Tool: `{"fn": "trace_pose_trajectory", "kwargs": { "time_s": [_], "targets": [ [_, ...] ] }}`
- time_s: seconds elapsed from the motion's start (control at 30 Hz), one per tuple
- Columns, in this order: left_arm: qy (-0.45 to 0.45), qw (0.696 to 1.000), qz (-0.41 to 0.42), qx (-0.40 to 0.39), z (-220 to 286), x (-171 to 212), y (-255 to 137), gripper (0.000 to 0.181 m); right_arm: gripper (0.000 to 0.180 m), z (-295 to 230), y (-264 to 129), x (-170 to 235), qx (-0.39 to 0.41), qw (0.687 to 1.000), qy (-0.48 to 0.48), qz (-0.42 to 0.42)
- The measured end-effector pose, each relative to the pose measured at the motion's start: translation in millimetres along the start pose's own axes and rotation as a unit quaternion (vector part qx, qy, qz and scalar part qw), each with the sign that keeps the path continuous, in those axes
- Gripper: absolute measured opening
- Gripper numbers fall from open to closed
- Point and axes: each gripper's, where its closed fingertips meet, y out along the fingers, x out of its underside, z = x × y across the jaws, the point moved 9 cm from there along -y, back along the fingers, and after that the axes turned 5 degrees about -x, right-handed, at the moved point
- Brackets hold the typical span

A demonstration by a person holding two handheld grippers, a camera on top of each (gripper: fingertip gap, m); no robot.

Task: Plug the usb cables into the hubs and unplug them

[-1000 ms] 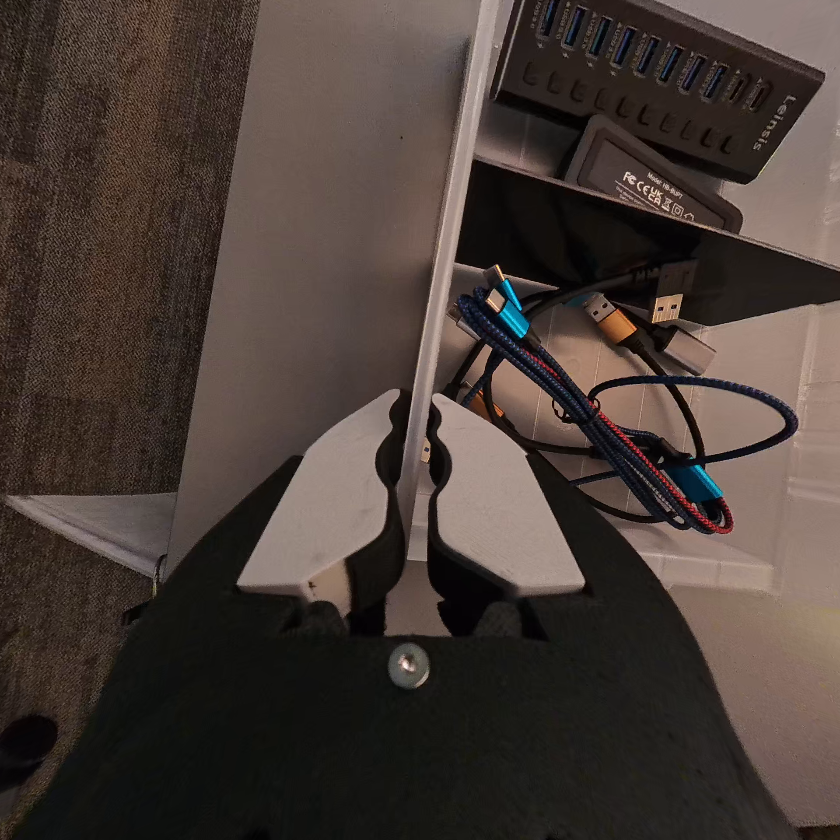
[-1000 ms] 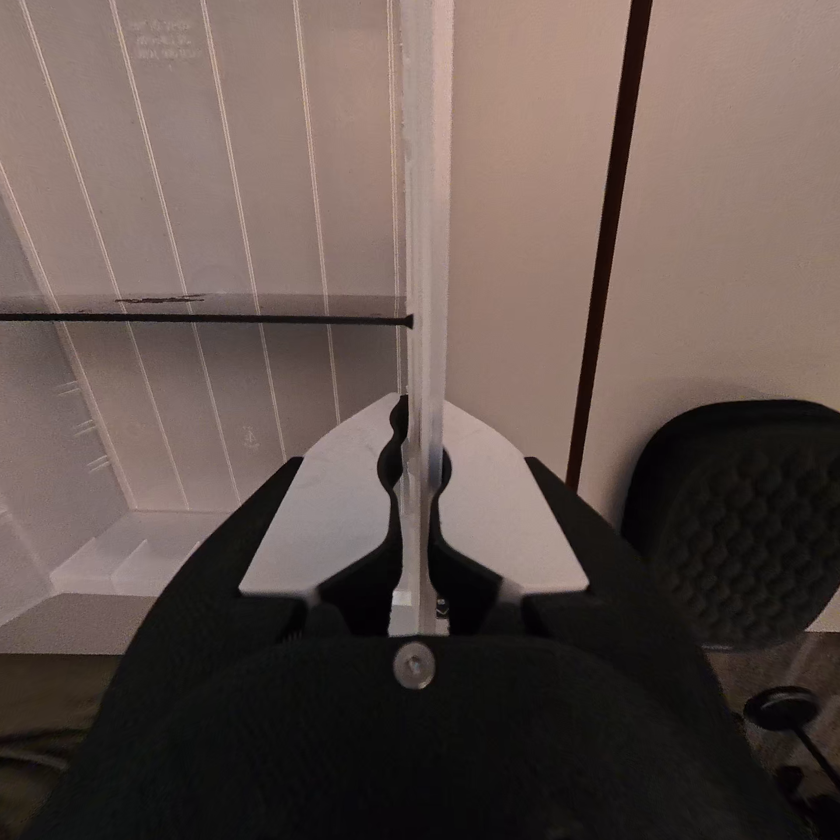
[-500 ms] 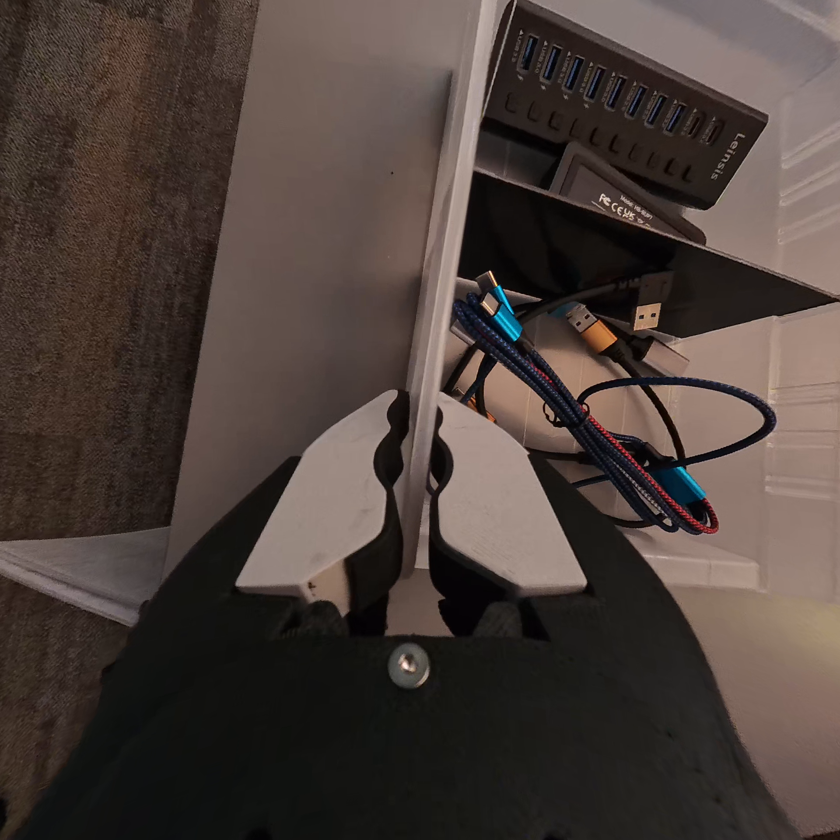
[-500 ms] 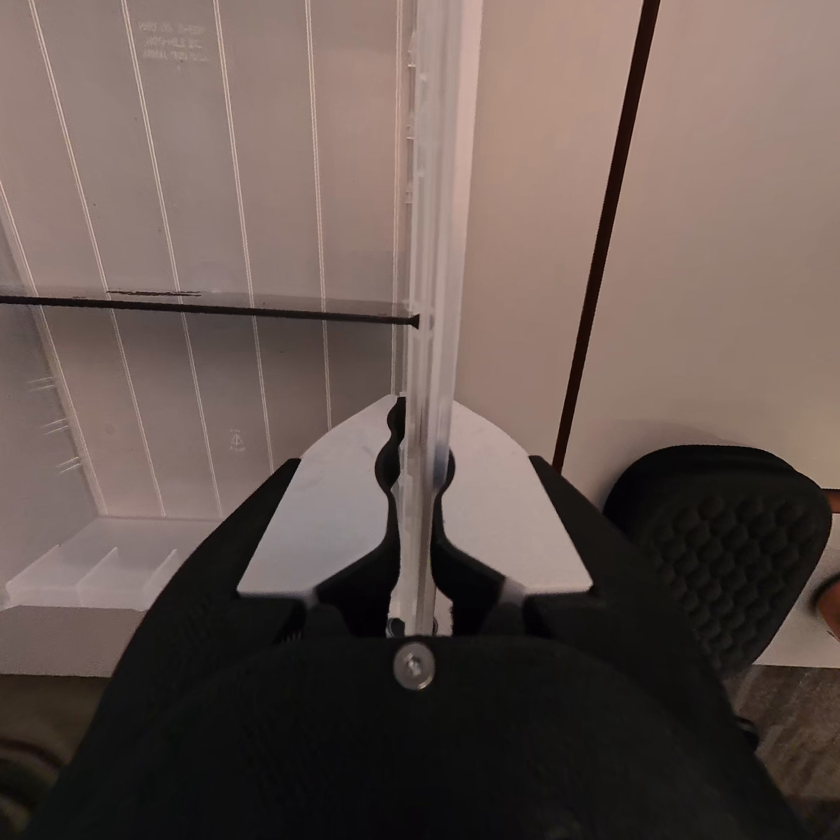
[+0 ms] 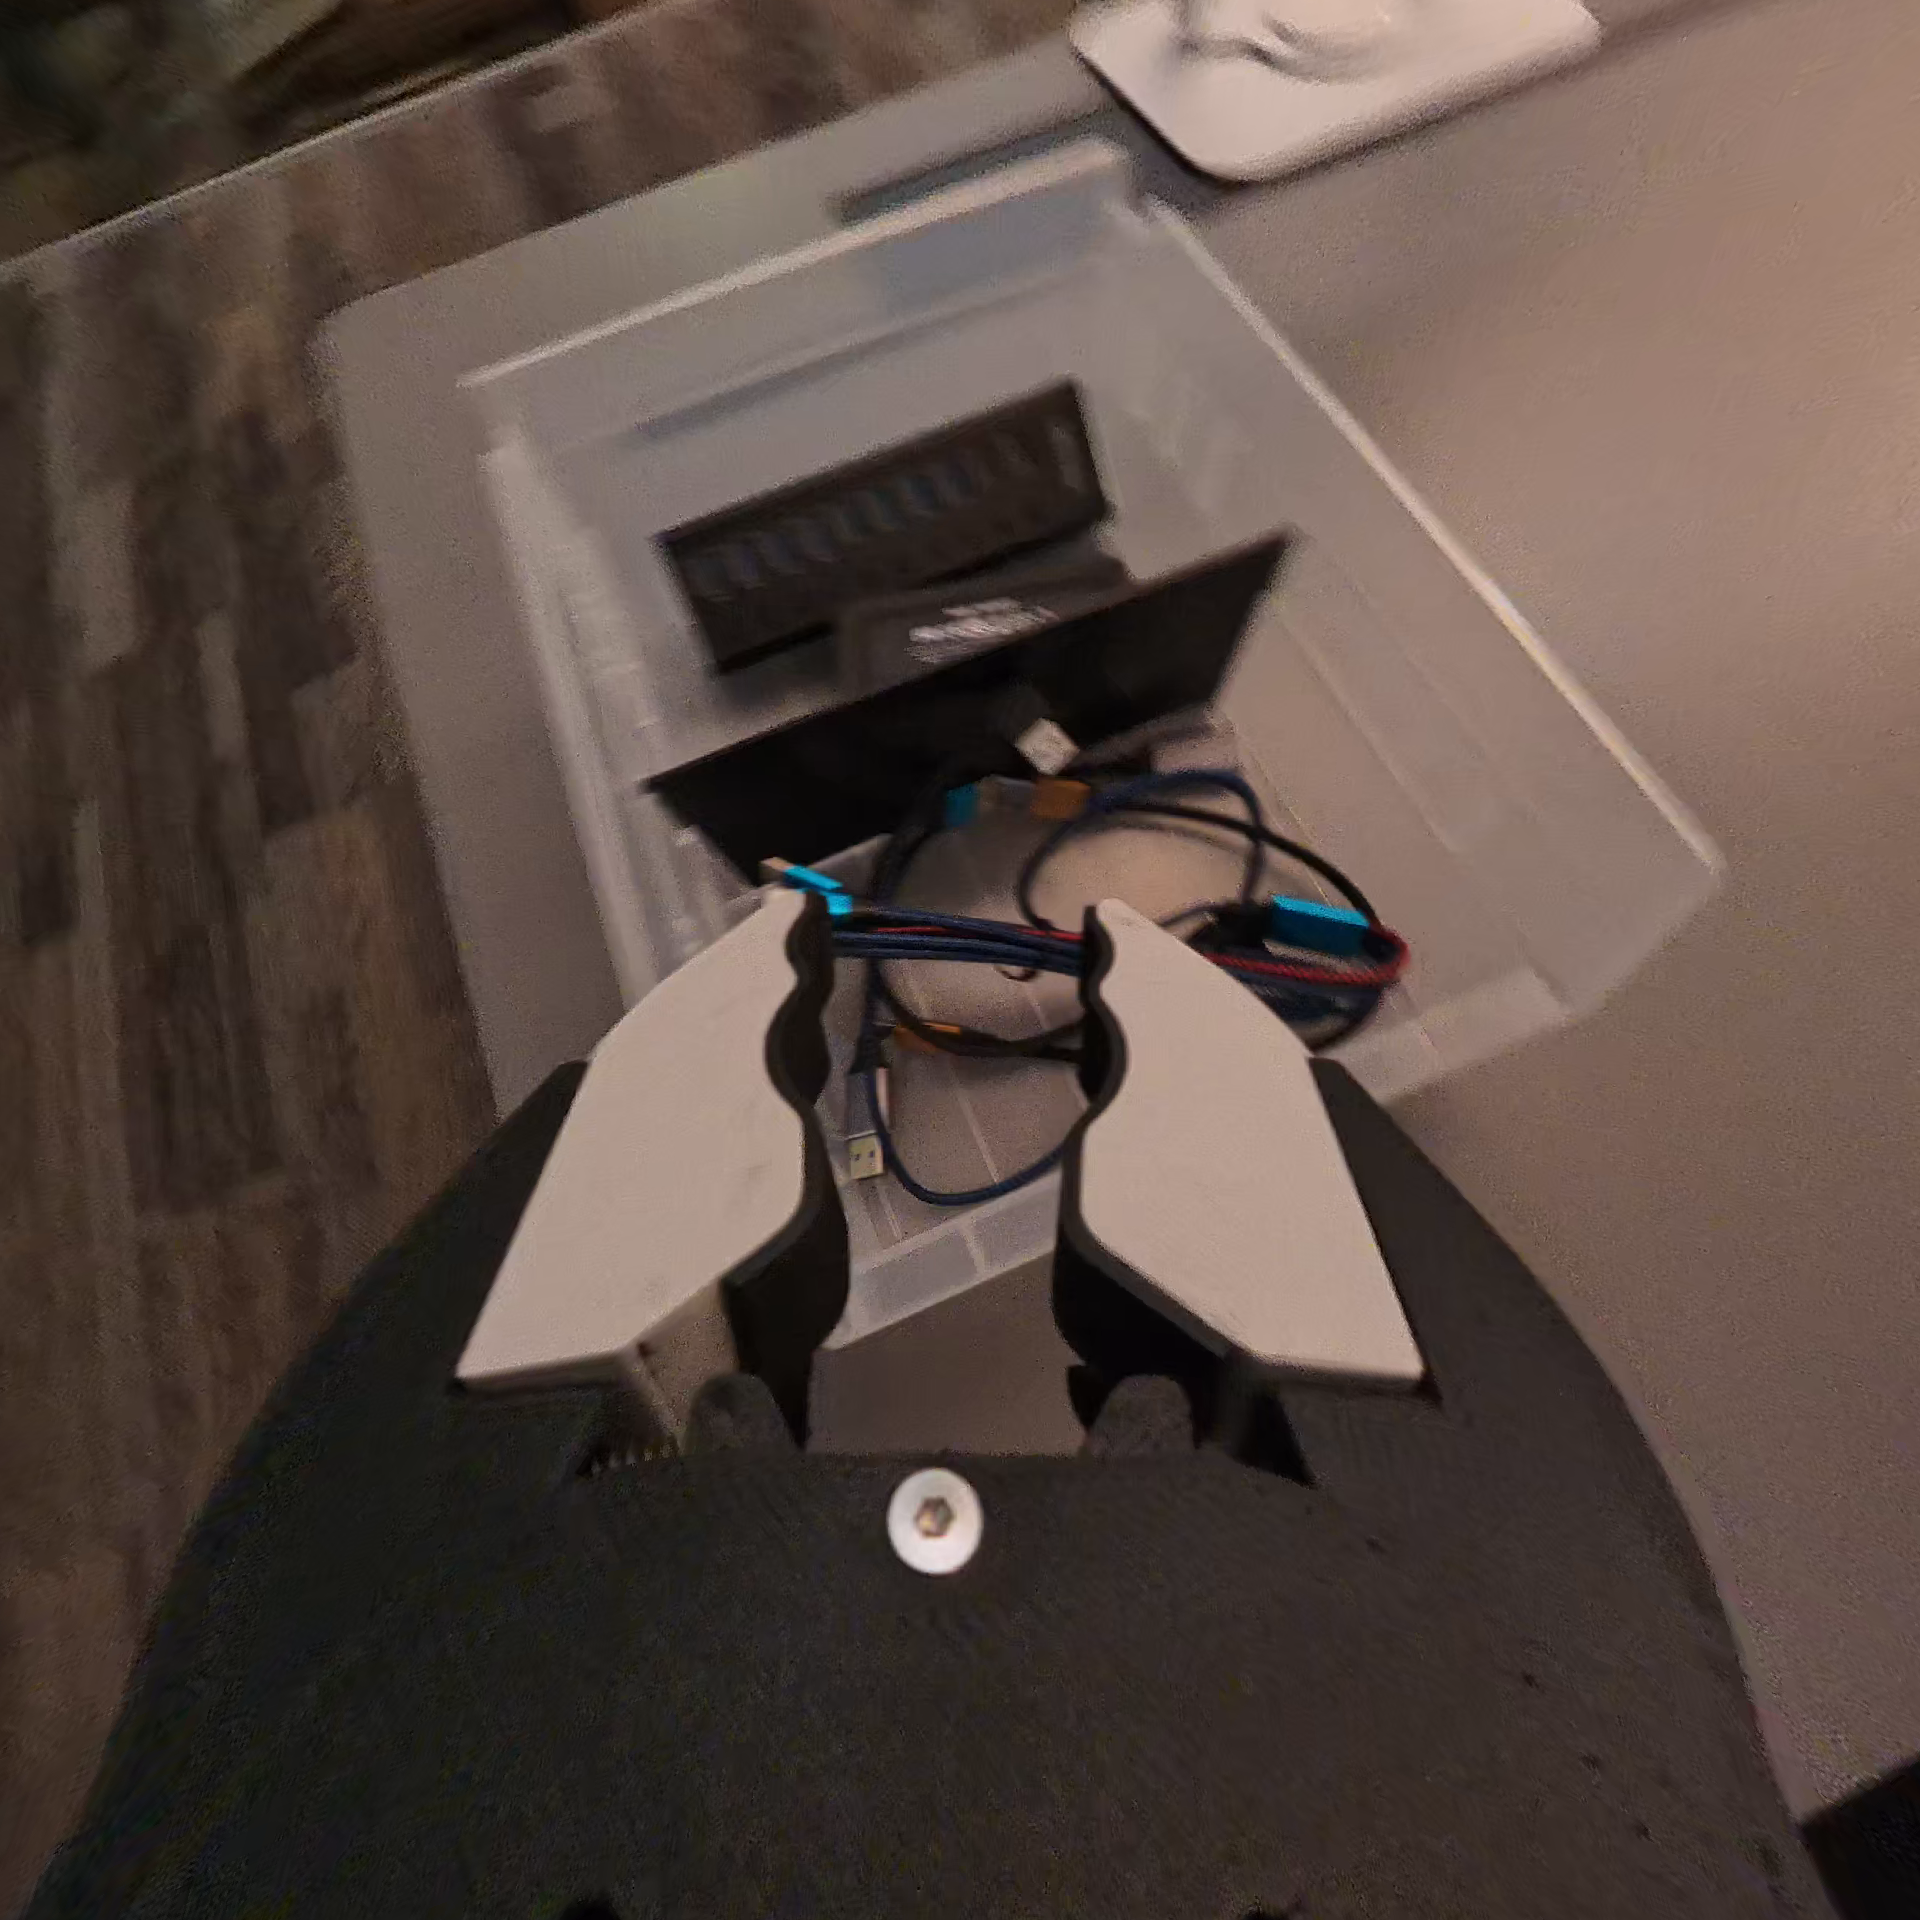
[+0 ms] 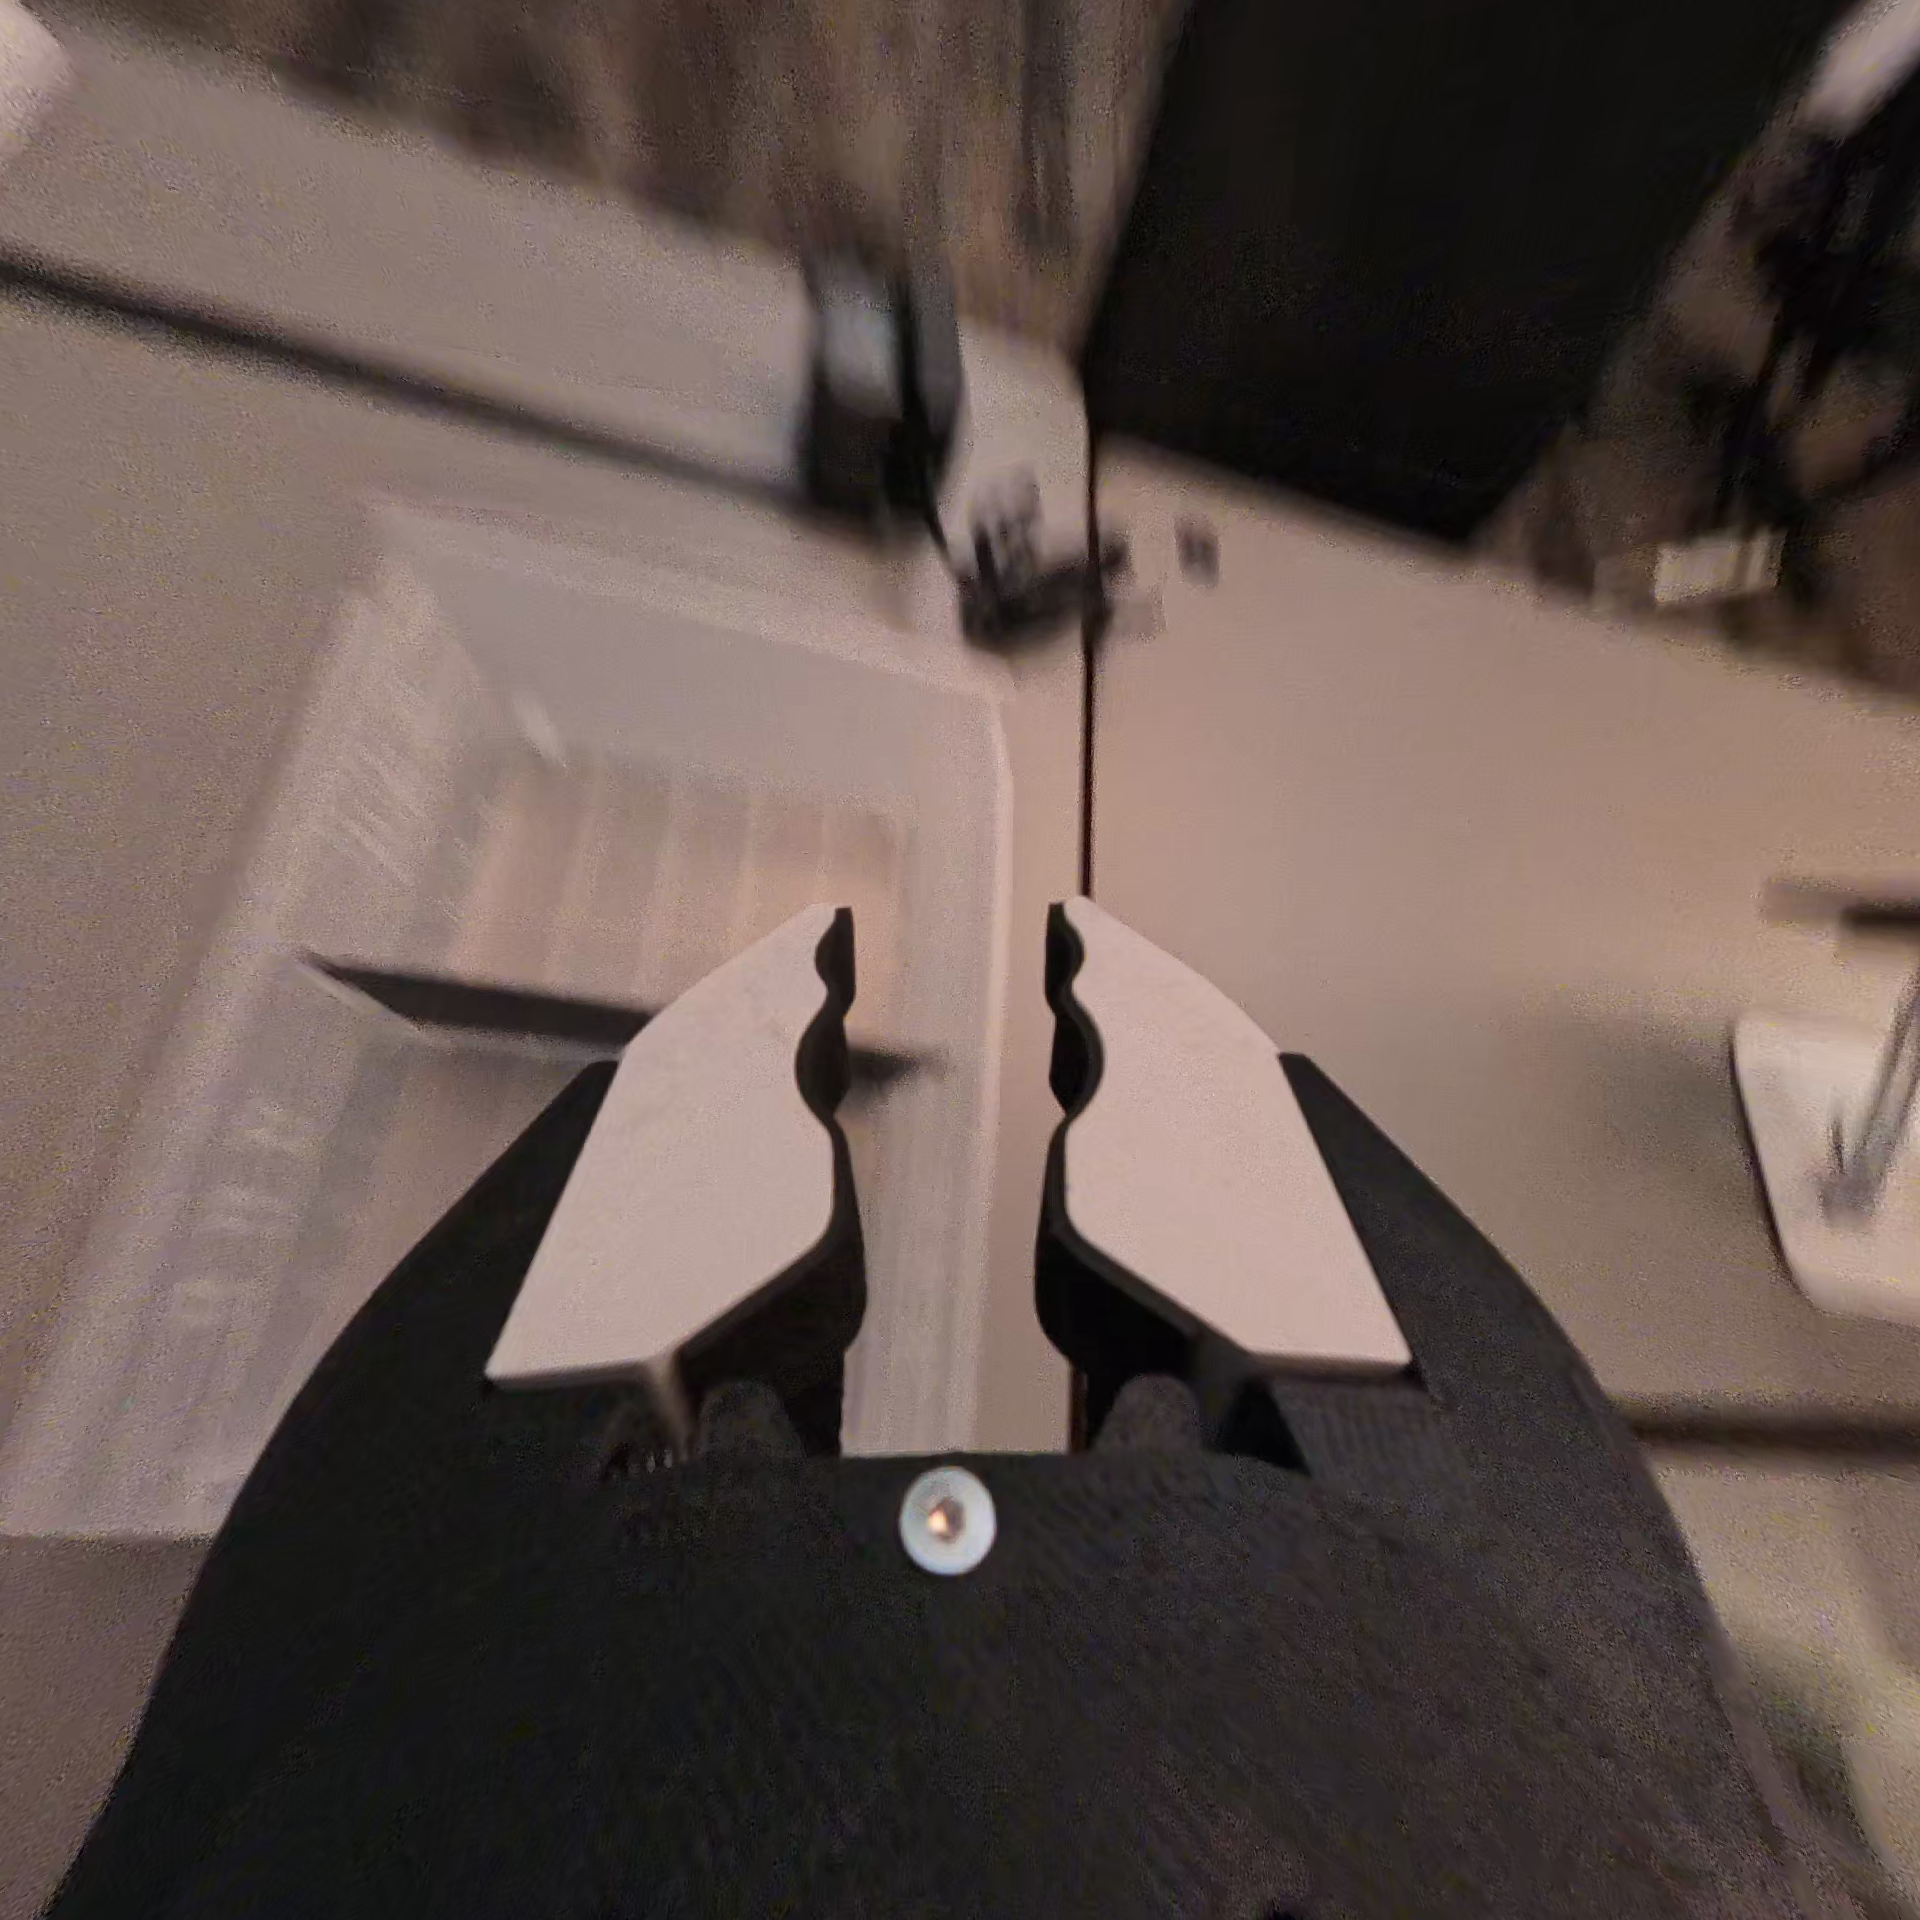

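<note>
Where braided cables (image 5: 1091, 935) tangle, clear ribbed bin (image 5: 1455, 582).

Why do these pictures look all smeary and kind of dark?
Left wrist view: dim warm light; the clear bin, black hub and cables are motion-blurred. Right wrist view: everything smears badly; only the right gripper looks sharp.

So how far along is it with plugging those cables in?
Barely begun. The clear bin sits on the table, and both the left gripper and right gripper are open and empty. The cables lie loose in the bin; the black hub looks unplugged. All plugging and unplugging remains.
</note>
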Motion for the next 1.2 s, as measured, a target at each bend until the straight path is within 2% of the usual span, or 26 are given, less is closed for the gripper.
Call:
{"fn": "trace_pose_trajectory", "kwargs": {
  "time_s": [0.03, 0.07, 0.1, 0.17, 0.33, 0.43, 0.57, 0.63, 0.7, 0.8, 0.9, 1.03, 1.2],
  "targets": [
    [0.053, 0.998, -0.017, 0.022, 10.3, -1.4, 5.2, 0.051, 0.036, -14.3, -13.3, -18.7, -0.02, 0.997, -0.015, 0.075],
    [0.103, 0.993, -0.034, 0.047, 20.0, -1.6, 11.4, 0.053, 0.036, -30.3, -25.1, -35.3, -0.046, 0.988, -0.024, 0.142],
    [0.142, 0.986, -0.051, 0.066, 27.3, -1.7, 18.2, 0.048, 0.037, -47.5, -35.2, -49.7, -0.075, 0.977, -0.03, 0.199],
    [0.211, 0.971, -0.087, 0.066, 33.5, -2.9, 32.3, 0.052, 0.037, -84.2, -48.7, -72.4, -0.141, 0.949, -0.043, 0.277],
    [0.373, 0.901, -0.218, 0.038, 37.2, 2.0, 58.5, 0.05, 0.037, -168.1, -58.1, -105.5, -0.274, 0.898, -0.07, 0.337],
    [0.411, 0.875, -0.253, 0.037, 34.1, 6.6, 75.5, 0.053, 0.037, -207.7, -61.3, -116.3, -0.335, 0.868, -0.08, 0.358],
    [0.401, 0.874, -0.269, 0.051, 30.7, 15.3, 98.0, 0.064, 0.036, -246.5, -62.4, -124.0, -0.426, 0.823, -0.068, 0.37],
    [0.403, 0.877, -0.253, 0.067, 32.1, 16.1, 99.3, 0.052, 0.036, -257.7, -61.7, -127.2, -0.457, 0.801, -0.06, 0.382],
    [0.409, 0.881, -0.226, 0.074, 34.3, 15.3, 93.7, 0.031, 0.036, -264.0, -60.6, -129.3, -0.485, 0.783, -0.05, 0.387],
    [0.4, 0.885, -0.225, 0.077, 33.3, 12.0, 79.1, 0.018, 0.035, -263.8, -57.4, -128.6, -0.511, 0.763, -0.028, 0.394],
    [0.395, 0.893, -0.207, 0.064, 31.1, -1.3, 56.9, 0.015, 0.029, -254.6, -52.4, -125.9, -0.509, 0.757, -0.006, 0.41],
    [0.368, 0.913, -0.173, 0.028, 26.4, -36.8, 22.8, 0.014, 0.024, -238.7, -49.0, -123.3, -0.458, 0.791, -0.002, 0.405],
    [0.355, 0.928, -0.105, -0.039, 26.8, -95.7, -19.3, 0.014, 0.023, -227.9, -60.6, -114.6, -0.419, 0.811, -0.025, 0.407]
  ]
}}
